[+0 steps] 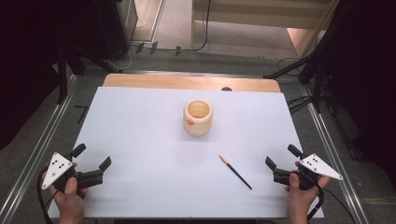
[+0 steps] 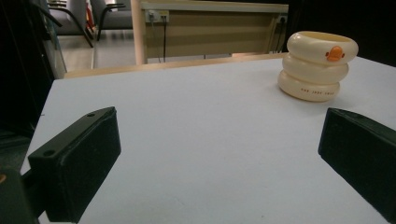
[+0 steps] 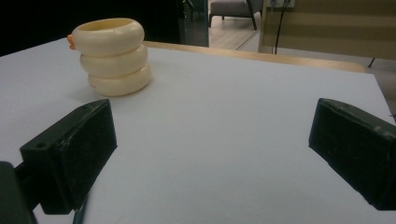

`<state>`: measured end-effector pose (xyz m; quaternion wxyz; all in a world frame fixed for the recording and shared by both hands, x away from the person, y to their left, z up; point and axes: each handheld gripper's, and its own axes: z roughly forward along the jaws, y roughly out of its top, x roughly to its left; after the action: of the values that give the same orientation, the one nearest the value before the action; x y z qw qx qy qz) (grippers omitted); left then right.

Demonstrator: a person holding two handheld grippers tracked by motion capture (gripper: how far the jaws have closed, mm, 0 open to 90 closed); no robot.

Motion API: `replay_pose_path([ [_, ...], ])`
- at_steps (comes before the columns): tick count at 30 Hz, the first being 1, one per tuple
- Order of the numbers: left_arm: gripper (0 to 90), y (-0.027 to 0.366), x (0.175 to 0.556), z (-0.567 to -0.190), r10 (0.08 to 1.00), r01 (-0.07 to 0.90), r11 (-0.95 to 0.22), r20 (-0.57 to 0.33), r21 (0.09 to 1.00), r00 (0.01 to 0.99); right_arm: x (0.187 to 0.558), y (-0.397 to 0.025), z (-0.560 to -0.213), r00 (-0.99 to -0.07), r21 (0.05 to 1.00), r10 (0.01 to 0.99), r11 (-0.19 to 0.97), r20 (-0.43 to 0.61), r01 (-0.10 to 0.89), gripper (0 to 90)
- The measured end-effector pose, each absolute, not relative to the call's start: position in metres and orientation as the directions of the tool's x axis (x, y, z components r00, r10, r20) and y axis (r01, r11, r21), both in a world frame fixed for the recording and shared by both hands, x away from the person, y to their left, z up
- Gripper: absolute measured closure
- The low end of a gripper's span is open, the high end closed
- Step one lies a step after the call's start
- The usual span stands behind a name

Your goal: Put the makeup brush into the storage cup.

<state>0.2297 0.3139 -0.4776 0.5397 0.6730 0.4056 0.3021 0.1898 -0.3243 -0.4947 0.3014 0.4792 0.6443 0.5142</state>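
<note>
While both tools waited at the near corners in the high view, the left gripper (image 1: 92, 160) and right gripper (image 1: 281, 157) each stood wide open and empty. The pencil (image 1: 235, 171) lay flat on the white table (image 1: 140, 130), near the right gripper, with the cream cup (image 1: 198, 117) farther back at centre. In the left gripper view, the cup (image 2: 318, 65) sat well ahead between spread jaws. In the right gripper view, it (image 3: 113, 56) stood far off to the left. The work seemed not yet begun; next, the right gripper would likely need to reach left and close on the pencil.
</note>
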Motion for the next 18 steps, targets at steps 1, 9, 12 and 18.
replay_pose_path([
  [1,0.0,0.314,0.230,-0.478,0.873,0.219,-0.088,-0.031,0.972,0.487,0.190,-0.324,-0.495,-0.359,0.951,0.928,0.014,0.102,0.308,1.3],
  [9,0.0,0.312,0.229,-0.477,0.871,0.218,-0.094,-0.025,0.971,0.491,0.190,-0.320,-0.492,-0.387,0.947,0.919,0.050,0.080,0.316,2.9],
  [12,0.0,0.312,0.230,-0.478,0.872,0.218,-0.099,-0.022,0.971,0.490,0.190,-0.318,-0.490,-0.391,0.947,0.918,0.062,0.070,0.316,3.0],
  [18,0.0,0.315,0.230,-0.477,0.874,0.217,-0.090,-0.027,0.972,0.485,0.190,-0.313,-0.482,-0.391,0.936,0.919,0.089,0.055,0.341,6.7],
])
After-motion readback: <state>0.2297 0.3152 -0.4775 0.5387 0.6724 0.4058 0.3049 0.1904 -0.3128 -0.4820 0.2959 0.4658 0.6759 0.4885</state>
